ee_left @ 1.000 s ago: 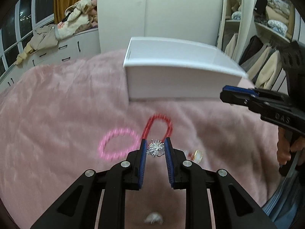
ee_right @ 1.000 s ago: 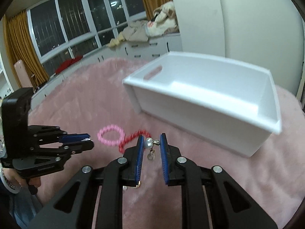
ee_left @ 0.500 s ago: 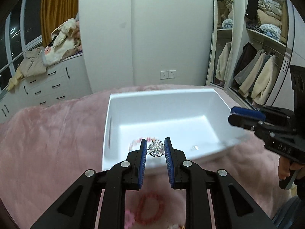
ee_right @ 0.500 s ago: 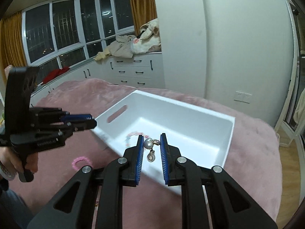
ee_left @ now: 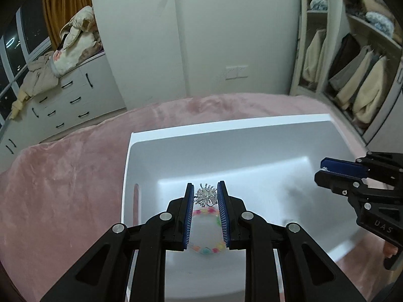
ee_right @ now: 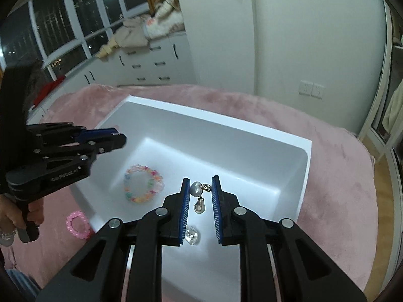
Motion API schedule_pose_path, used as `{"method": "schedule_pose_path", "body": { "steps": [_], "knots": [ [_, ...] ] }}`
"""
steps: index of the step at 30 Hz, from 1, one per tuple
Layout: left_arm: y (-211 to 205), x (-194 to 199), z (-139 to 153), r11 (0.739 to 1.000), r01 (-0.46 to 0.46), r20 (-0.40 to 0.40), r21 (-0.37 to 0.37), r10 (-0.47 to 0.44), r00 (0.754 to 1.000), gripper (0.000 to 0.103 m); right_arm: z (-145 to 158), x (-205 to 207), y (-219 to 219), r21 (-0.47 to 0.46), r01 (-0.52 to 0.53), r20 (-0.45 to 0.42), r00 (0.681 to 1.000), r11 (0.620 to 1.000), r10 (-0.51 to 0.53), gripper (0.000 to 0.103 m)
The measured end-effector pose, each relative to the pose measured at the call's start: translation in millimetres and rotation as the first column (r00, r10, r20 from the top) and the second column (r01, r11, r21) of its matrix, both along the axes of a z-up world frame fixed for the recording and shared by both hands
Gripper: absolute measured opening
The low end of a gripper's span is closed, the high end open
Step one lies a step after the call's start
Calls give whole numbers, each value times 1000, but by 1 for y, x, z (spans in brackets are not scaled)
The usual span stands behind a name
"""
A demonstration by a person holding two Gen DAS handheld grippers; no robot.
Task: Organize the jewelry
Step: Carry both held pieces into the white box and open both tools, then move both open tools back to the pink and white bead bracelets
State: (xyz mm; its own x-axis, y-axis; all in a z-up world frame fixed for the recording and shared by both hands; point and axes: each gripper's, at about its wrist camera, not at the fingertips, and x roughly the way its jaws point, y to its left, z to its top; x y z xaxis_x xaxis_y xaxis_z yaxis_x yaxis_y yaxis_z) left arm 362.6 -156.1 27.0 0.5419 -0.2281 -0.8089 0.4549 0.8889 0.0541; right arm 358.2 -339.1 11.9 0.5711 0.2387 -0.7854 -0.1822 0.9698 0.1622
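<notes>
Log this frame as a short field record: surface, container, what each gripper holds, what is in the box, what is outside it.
surface: pink plush blanket
container: white bin, open top, handle slot in one end wall
left gripper: shut on silver spiky brooch, held over the bin
right gripper: shut on pearl drop earring, held over the bin
in bin: multicolour bead bracelet; a small shiny piece, kind unclear
outside bin: pink bead bracelet on the blanket
</notes>
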Motion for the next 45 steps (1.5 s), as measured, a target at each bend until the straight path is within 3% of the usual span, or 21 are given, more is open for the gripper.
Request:
{"method": "schedule_pose_path", "body": {
  "steps": [4, 9, 15, 16, 17, 19, 21, 25, 27, 32, 36, 41, 45],
  "knots": [
    [-5, 7, -11, 1000, -14, -26, 26, 14, 1000, 24, -19, 22, -1, -2, 2, -124, 992, 1000, -2, 18],
    [-8, 7, -26, 998, -39, -58, 53, 42, 997, 25, -21, 25, 2, -30, -2, -164, 986, 1000, -3, 18],
    [-3, -1, -20, 998, -54, -40, 27, 55, 998, 42, -7, 14, 1, -70, -5, -127, 992, 998, -4, 20],
    [-3, -3, -17, 998, -53, -31, 23, 54, 998, 46, -6, 15, 2, -75, -4, -121, 993, 997, -5, 25],
    [-2, -4, -15, 998, -52, -27, 19, 53, 998, 54, -4, 14, 2, -79, -5, -113, 994, 997, -4, 36],
    [-2, -8, -10, 999, -50, -7, 21, 50, 999, 56, 2, 10, 5, -106, -5, -90, 996, 994, -5, 46],
    [1, -11, -5, 999, -52, -1, 6, 52, 999, 58, 7, 6, 6, -108, -12, -78, 997, 994, 3, 46],
    [13, -25, 14, 996, -65, 34, -54, 67, 997, 69, 28, -10, 13, -142, -27, -3, 1000, 989, 27, 67],
    [21, -36, 24, 994, -61, 62, -94, 67, 996, 78, 40, -22, 19, -172, -41, 47, 998, 984, 50, 72],
    [43, -60, 44, 987, -80, 108, -139, 95, 990, 79, 66, -49, 35, -215, -86, 138, 983, 973, 117, 76],
    [69, -85, 63, 979, -107, 174, -175, 138, 975, 89, 83, -73, 46, -211, -107, 205, 967, 972, 151, 81],
    [91, -112, 69, 982, -133, 224, -135, 161, 961, 89, 94, -106, 70, -235, -159, 262, 940, 959, 220, 81],
    [119, -140, 63, 969, -184, 221, -165, 218, 950, 92, 92, -131, 86, -208, -191, 266, 933, 959, 243, 81]
  ]
}}
